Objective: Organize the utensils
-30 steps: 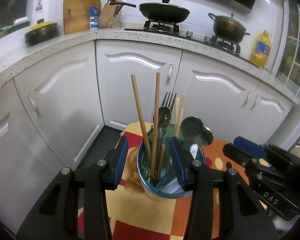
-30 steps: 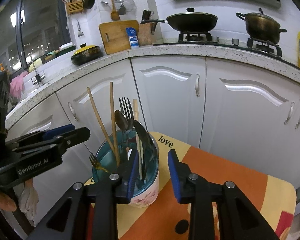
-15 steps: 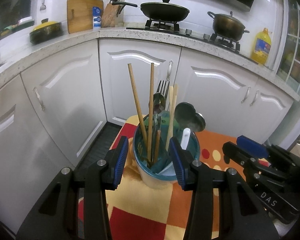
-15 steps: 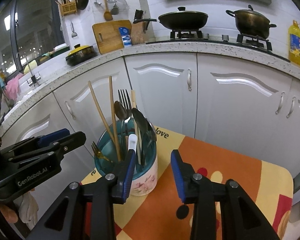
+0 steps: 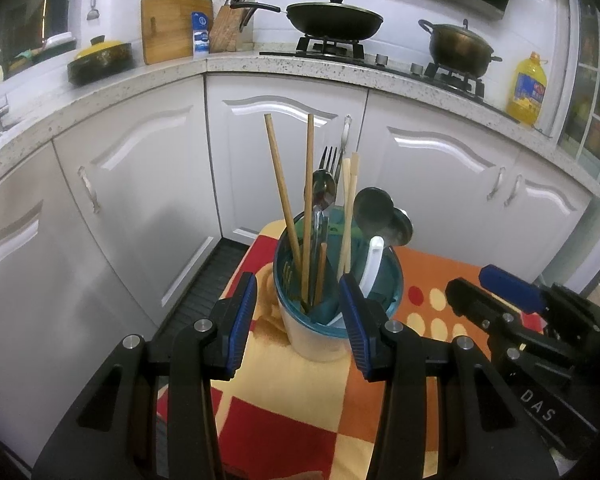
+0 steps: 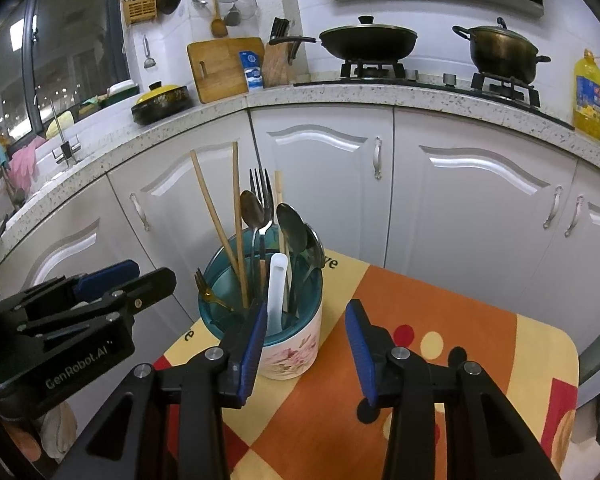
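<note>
Left wrist view, left to right: white cabinet doors point(image 5: 136, 184) under a speckled countertop point(image 5: 100, 92), then the left gripper point(image 5: 298, 316) with blue pads parted wide, nothing gripped; the utensil holder point(image 5: 320, 332) shows between the pads but beyond them, and I cannot tell if either pad touches its wall. Holder is a white cup with a teal insert, upright on a small table with a red, orange and yellow checked cloth point(image 5: 284, 432). In it: two long wooden chopsticks point(image 5: 284, 196) leaning left, a fork point(image 5: 331, 160) tines up, a metal spoon point(image 5: 324, 192), a paler chopstick pair point(image 5: 350, 200), two dark round ladle-like spoons point(image 5: 374, 208) tilted right, a white plastic spoon point(image 5: 370, 268) leaning at the right rim. Far right, the right gripper point(image 5: 484, 292) low over the cloth, clear of the holder. Right wrist view, left to right: the left gripper body point(image 6: 80, 312) marked GenRobot.AI, just beside the holder point(image 6: 292, 352), which has a floral print on the wall. A small gold fork point(image 6: 208, 292) sticks out at its left rim, the white spoon point(image 6: 276, 292) is nearest the camera. Right gripper point(image 6: 306, 328) moderately open, empty; left pad overlaps the holder's near rim in the picture, contact cannot be told, right pad over bare orange cloth point(image 6: 420, 300). Behind, wok point(image 6: 366, 42) and pot point(image 6: 500, 52) on the stove, yellow oil bottle point(image 6: 590, 96) far right.
</note>
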Tool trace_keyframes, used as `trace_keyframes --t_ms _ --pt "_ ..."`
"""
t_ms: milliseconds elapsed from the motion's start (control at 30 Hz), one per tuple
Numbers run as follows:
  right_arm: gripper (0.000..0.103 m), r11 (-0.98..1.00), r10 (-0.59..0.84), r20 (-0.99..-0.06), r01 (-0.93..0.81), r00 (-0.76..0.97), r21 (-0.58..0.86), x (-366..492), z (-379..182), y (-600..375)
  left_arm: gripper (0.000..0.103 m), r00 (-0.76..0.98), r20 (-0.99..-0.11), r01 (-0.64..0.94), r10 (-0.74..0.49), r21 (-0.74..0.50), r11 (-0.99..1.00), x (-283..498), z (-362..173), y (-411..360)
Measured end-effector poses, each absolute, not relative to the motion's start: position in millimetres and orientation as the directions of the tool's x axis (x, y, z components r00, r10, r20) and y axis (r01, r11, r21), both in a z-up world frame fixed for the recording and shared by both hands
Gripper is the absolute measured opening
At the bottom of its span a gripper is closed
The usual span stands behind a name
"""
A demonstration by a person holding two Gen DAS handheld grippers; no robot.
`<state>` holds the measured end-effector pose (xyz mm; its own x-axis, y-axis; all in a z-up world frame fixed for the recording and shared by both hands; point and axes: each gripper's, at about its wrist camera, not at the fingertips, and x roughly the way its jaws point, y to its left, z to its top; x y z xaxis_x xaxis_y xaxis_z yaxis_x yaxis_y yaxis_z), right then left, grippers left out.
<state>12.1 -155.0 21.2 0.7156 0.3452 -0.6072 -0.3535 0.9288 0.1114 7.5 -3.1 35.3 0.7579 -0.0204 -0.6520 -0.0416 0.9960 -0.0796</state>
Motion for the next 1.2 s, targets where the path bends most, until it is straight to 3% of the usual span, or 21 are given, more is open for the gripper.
trace_keyframes --t_ms 1200 --pt "0.040 0.932 0.333 -0.606 -0.351 0.723 0.092 6.4 29.7 -151.1 0.042 0.771 -0.636 -0.062 0.017 -0.049 0.997 -3.3 40.1 -2.9"
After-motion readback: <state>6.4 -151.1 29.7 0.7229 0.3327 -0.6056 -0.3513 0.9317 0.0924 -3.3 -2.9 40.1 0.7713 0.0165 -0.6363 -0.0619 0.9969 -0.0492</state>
